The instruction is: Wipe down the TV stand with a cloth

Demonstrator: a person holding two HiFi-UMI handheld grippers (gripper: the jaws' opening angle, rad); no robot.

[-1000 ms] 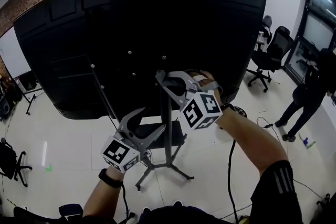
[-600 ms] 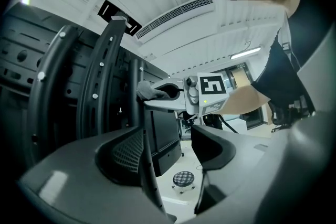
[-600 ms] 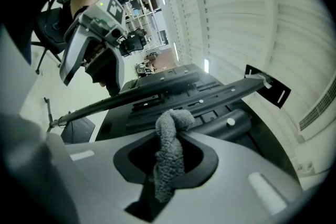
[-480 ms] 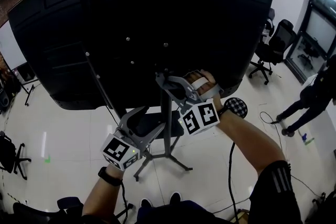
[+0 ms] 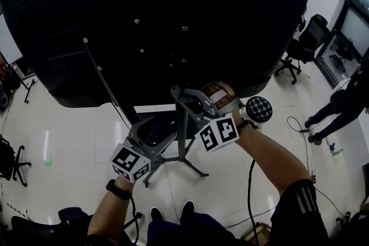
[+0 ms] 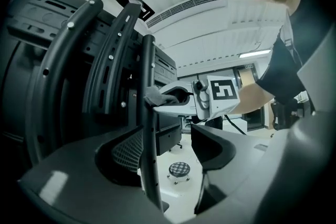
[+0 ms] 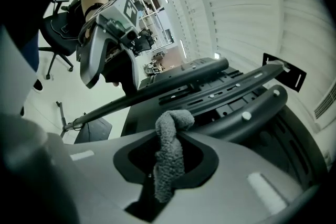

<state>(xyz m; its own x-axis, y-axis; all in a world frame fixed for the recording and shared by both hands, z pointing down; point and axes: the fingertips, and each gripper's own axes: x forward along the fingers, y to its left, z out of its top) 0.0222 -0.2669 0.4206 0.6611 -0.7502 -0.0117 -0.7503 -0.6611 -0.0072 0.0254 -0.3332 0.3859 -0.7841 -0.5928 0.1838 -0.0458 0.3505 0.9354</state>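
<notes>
The black TV (image 5: 173,20) hangs on a dark stand whose pole (image 5: 183,135) runs down to splayed legs (image 5: 193,169). My right gripper (image 5: 180,95) is at the pole just under the TV, shut on a grey fuzzy cloth (image 7: 169,157). The cloth's top rests against the stand's bracket bar (image 7: 173,86). My left gripper (image 5: 151,127) sits lower left and is open. The pole (image 6: 149,139) passes between its jaws, close to the left one and well apart from the right one. The cloth (image 6: 153,96) also shows at the pole in the left gripper view.
A round checkered stool (image 5: 258,108) stands on the white tiled floor by my right wrist. Office chairs (image 5: 302,46) and a standing person (image 5: 340,103) are at the right. A cable (image 5: 250,181) trails on the floor. My feet (image 5: 173,213) are just behind the stand's legs.
The head view has drawn closer to the TV, which now fills more of the frame. Both grippers sit a little lower along the pole. The stool has come into view.
</notes>
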